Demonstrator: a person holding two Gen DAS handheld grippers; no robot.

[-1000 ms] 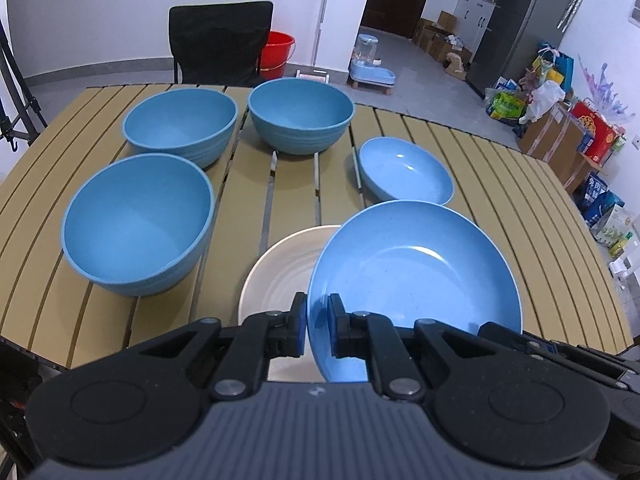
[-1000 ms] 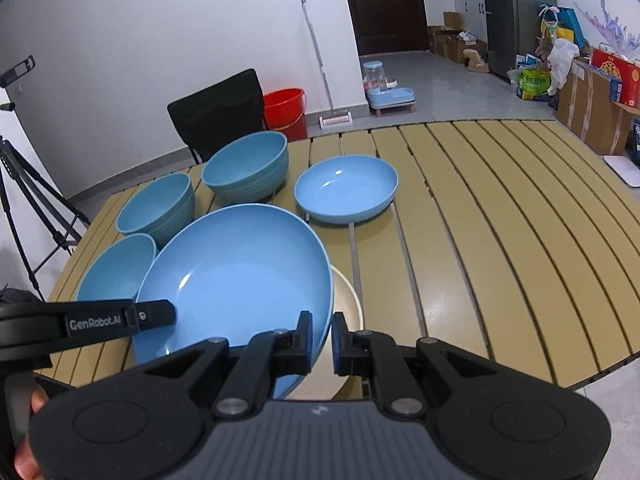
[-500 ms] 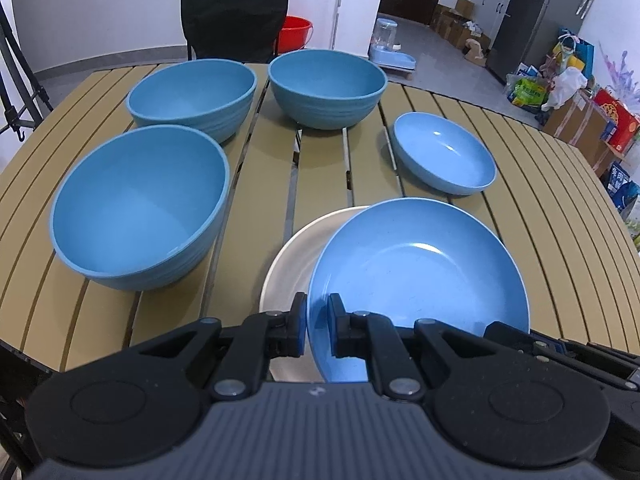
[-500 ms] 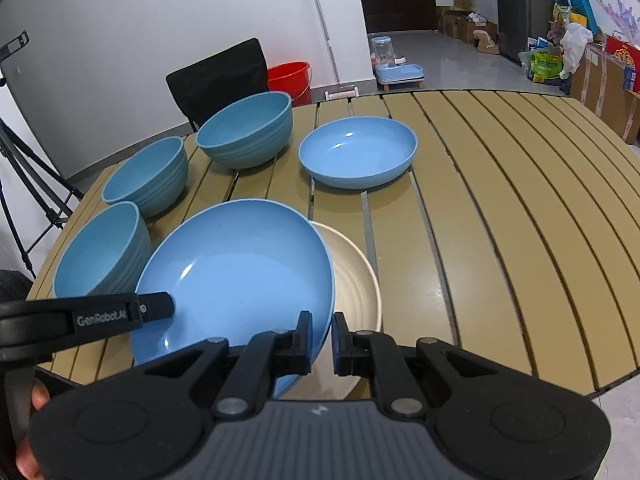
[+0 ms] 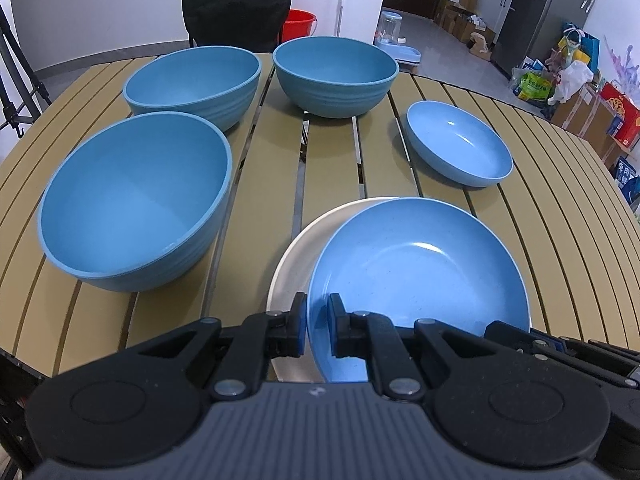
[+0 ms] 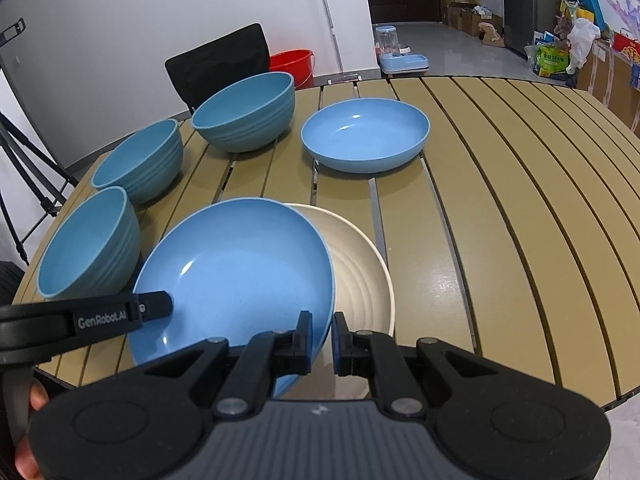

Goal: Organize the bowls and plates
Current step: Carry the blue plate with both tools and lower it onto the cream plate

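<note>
A large blue plate (image 5: 416,276) is held by both grippers just over a cream plate (image 5: 296,256) at the table's near edge. My left gripper (image 5: 317,330) is shut on the blue plate's near left rim. My right gripper (image 6: 322,340) is shut on its near right rim (image 6: 240,276); the cream plate (image 6: 360,276) shows to its right. Three deep blue bowls (image 5: 136,200) (image 5: 192,80) (image 5: 334,72) stand left and far. A smaller blue plate (image 5: 458,144) lies far right, also in the right wrist view (image 6: 364,136).
The slatted wooden table (image 6: 500,200) has bare slats on its right half. A black chair (image 5: 236,8) and red bucket (image 5: 298,24) stand beyond the far edge. A tripod (image 6: 24,160) stands at the left. Boxes and bags lie on the floor at the right.
Both grippers have lowered the blue plate toward the cream plate and moved forward over the table; the bowls look nearer. Both stay shut on the plate's rim.
</note>
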